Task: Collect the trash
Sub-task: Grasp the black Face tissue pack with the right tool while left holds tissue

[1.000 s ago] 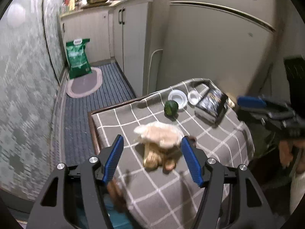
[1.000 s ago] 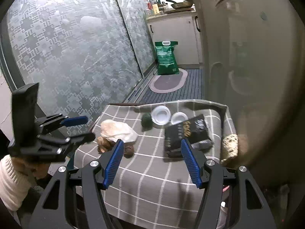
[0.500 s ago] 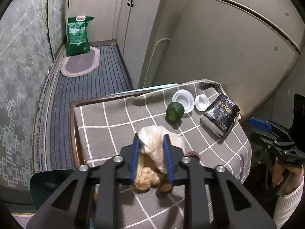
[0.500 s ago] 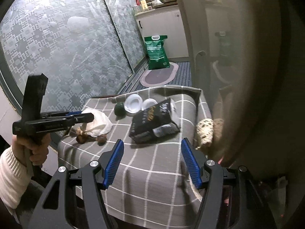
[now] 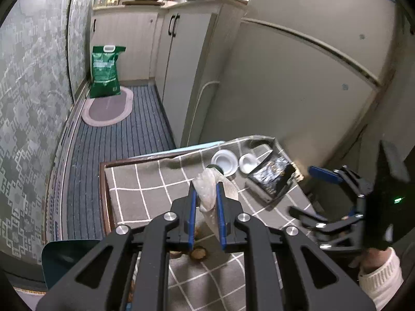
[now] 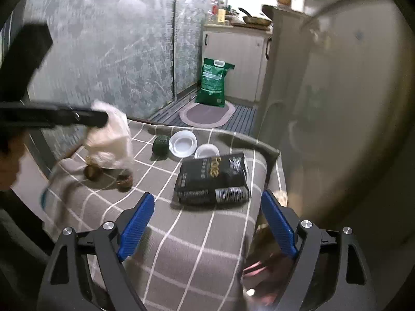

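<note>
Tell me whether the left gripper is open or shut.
Shut. The left gripper has its blue fingers pinched on the plastic bag, which hangs lifted above the table in the right wrist view.

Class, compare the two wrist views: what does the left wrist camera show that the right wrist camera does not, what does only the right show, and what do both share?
Only the left wrist view shows the teal bin beside the table.

Only the right wrist view shows the whole green ball and the left gripper from the side, lifting the plastic bag.

Both show the black packet, two white lids, the green sack and the checked tablecloth.
</note>
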### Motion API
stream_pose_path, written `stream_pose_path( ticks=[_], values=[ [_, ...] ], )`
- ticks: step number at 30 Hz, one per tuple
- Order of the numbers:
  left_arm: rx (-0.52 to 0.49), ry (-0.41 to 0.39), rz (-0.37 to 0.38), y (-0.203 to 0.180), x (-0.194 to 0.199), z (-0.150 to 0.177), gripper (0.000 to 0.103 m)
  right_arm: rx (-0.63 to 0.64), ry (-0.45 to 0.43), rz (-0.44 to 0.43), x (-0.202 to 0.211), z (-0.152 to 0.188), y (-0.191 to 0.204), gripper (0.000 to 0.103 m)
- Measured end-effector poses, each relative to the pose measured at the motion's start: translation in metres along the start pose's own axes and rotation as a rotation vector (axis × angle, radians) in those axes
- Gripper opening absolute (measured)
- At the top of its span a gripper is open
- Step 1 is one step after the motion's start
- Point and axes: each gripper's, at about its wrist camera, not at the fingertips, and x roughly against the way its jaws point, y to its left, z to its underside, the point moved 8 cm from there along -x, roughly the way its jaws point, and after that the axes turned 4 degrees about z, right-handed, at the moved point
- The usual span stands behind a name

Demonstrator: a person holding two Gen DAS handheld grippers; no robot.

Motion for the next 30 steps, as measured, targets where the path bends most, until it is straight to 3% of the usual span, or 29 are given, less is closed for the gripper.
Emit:
stream_pose_path(
  ticks=[7, 13, 15, 18, 23, 30],
  values=[
    [0.007, -0.041, 0.045, -0.005, 0.019, -0.003, 0.015, 0.065, 0.048, 0.065, -0.035, 0.005, 0.007, 0.093],
    [0.018, -0.059, 0.055, 0.002, 0.033, -0.002, 0.015, 0.048, 0.059, 0.088, -0.052, -0.002, 0.006, 0.092],
    [0.023, -0.063, 0.054, 0.006, 0.037, 0.0, 0.015, 0.037, 0.071, 0.097, -0.055, -0.004, 0.004, 0.08],
    [0.027, -0.071, 0.046, 0.012, 0.044, 0.002, 0.015, 0.032, 0.077, 0.119, -0.056, -0.007, 0.004, 0.072],
    [0.038, -0.09, 0.032, 0.023, 0.059, 0.005, 0.015, 0.014, 0.076, 0.128, -0.048, -0.012, 0.009, 0.071],
    [0.063, -0.107, -0.003, 0.047, 0.074, 0.009, 0.015, -0.02, 0.031, 0.05, -0.027, -0.031, 0.032, 0.071]
  ],
)
